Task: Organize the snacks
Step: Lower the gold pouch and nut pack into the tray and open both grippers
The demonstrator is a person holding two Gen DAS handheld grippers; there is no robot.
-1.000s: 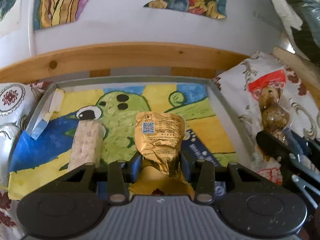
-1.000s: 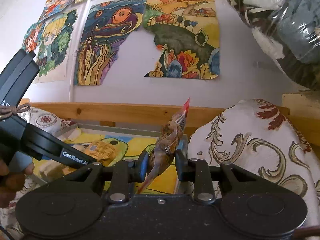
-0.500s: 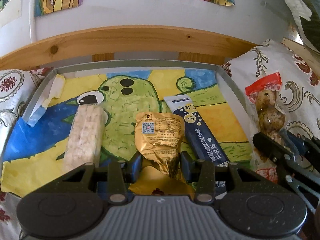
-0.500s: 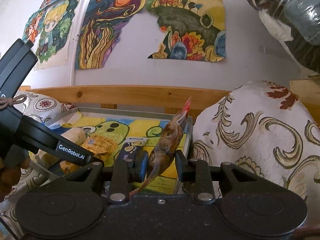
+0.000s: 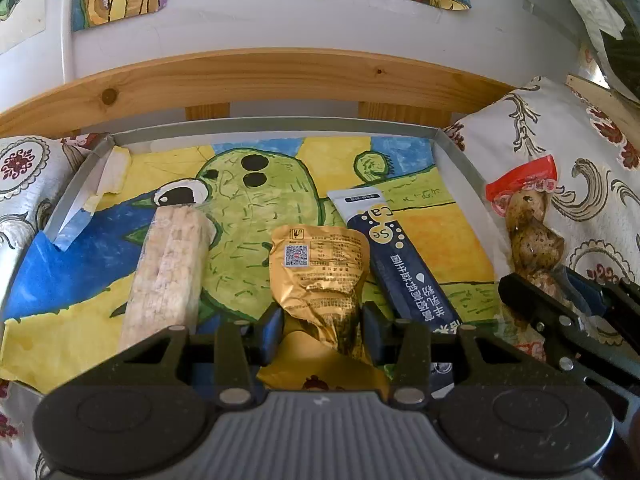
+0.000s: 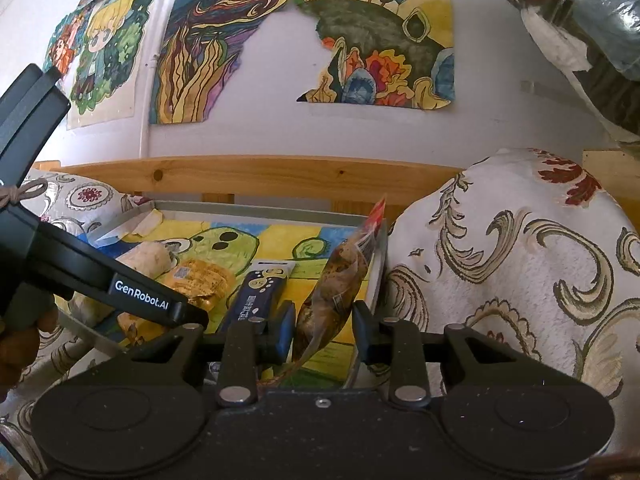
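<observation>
My left claw [image 5: 322, 330] clamped on gold foil packet [image 5: 318, 276] inside grey tray [image 5: 276, 125], rice cracker bar [image 5: 168, 272] to its left, navy sachet [image 5: 400, 260] to its right, my right claw [image 6: 322, 330] clamped on clear red-topped snack pouch [image 6: 340, 276].

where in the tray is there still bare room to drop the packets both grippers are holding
In the tray, the blue and yellow drawing left of the rice cracker bar lies bare, as does the back strip behind all the snacks. A narrower yellow patch sits between the navy sachet and the right wall. The near middle is crowded: bar, gold packet and sachet lie side by side.
</observation>
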